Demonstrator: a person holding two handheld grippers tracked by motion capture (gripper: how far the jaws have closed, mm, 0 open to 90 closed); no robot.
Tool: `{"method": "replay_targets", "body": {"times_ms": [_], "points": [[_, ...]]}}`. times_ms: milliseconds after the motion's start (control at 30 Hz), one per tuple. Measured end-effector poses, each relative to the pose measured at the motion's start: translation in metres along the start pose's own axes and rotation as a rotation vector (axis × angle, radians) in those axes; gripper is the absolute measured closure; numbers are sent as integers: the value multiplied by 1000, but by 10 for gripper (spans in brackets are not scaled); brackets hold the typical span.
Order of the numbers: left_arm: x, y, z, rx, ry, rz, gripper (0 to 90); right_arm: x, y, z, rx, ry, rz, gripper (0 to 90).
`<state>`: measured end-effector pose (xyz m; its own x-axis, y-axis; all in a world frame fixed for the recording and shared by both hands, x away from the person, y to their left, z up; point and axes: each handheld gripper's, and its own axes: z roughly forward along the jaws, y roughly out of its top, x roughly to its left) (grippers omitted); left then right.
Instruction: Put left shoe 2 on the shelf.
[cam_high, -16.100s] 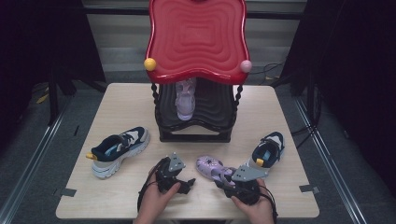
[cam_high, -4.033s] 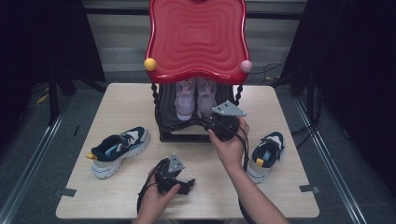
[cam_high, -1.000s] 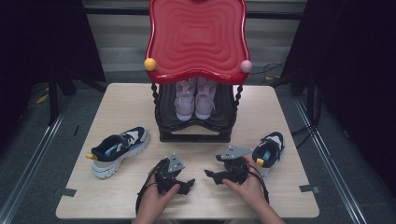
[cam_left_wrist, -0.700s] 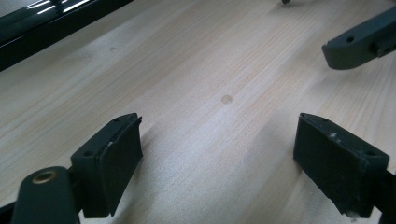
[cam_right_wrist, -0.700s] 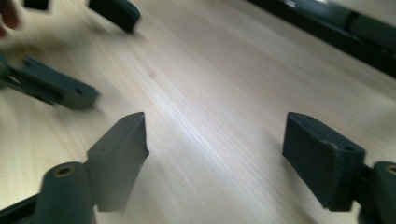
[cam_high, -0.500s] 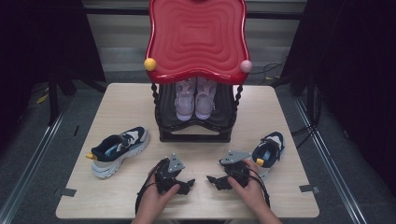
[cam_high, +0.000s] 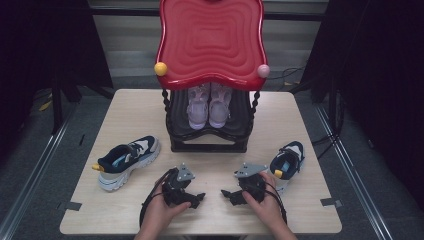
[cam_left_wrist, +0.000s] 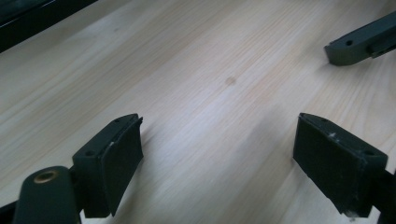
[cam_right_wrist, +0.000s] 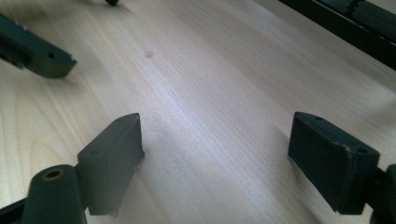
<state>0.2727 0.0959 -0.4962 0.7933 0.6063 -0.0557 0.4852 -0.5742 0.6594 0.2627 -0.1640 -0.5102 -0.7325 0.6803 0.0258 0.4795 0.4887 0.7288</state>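
Both tongs, left (cam_high: 192, 199) and right (cam_high: 231, 194), rested open and empty near the pale wooden worktop's (cam_high: 135, 112) front edge, where a hasty reach risked knocking the navy-and-white sneaker (cam_high: 288, 160) off the right edge.

Pale wood grain runs across the tabletop (cam_high: 130, 115), light beige with one small brown knot (cam_left_wrist: 229, 80). Glossy red rack top (cam_high: 210, 40), rippled in concentric waves, with a yellow ball (cam_high: 160, 69) on one corner and a pink ball (cam_high: 263, 71) on the other. Black rack base (cam_high: 207, 132) beneath, carrying a pair of lilac shoes (cam_high: 209, 106). Navy-and-white sneaker (cam_high: 125, 160) with a yellow heel tab, and a second navy sneaker (cam_high: 287, 161) matching it. Both tongs matte black: left tongs (cam_high: 197, 199), right tongs (cam_high: 227, 195).
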Motion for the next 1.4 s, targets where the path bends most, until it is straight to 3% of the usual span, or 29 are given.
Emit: {"method": "replay_targets", "body": {"times_ms": [133,267,333,400,500,633,1100,1400], "points": [[6,3,-12,27,-10,-18,154,0,0,0,0,0,0,165],[12,7,-23,82,-11,-8,155,0,0,0,1,2,1,165],[14,10,-30,125,4,24,160,0,0,0,1,2,1,165],[18,12,-36,184,-13,35,183,0,0,0,1,2,1,165],[20,15,-42,267,-12,41,189,0,0,0,0,2,1,165],[25,20,-49,342,-27,49,200,0,0,0,0,2,1,165],[41,45,-83,468,-20,66,247,0,0,0,1,2,2,165],[63,57,-112,550,41,73,295,0,0,0,-4,-3,0,165]]}}
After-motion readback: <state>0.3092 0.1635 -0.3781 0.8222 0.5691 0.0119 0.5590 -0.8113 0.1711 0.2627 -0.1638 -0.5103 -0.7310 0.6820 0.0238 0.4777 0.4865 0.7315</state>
